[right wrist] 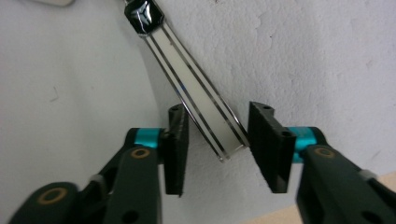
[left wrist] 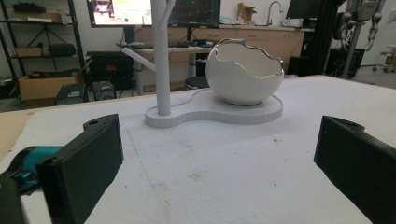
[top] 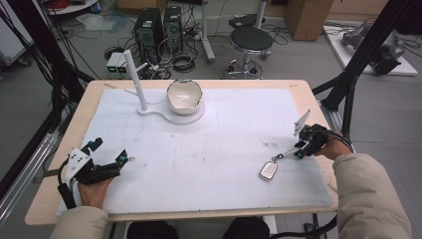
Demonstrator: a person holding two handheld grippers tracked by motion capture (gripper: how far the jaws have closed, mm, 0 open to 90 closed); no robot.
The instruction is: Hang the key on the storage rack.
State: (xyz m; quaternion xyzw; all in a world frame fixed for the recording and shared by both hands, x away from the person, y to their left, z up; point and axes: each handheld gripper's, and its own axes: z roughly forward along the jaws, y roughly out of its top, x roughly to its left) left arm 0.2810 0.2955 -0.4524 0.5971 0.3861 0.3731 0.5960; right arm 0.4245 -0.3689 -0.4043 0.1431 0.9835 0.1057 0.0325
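One key fob [top: 269, 170] strap [right wrist: 198, 100] between right hand-held gripper [right wrist: 217, 151] pads, untouched, left hand-held gripper [left wrist: 215, 163] released, one bowl [top: 184, 96]

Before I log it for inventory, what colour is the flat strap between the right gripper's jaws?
Cream strap with silver edge stripes; right gripper view shows it best.

A silver key fob [top: 269, 170] is lying flat on the white mat at about four o'clock, its cream, chrome-edged strap [right wrist: 198, 95] stretching diagonally toward two o'clock.
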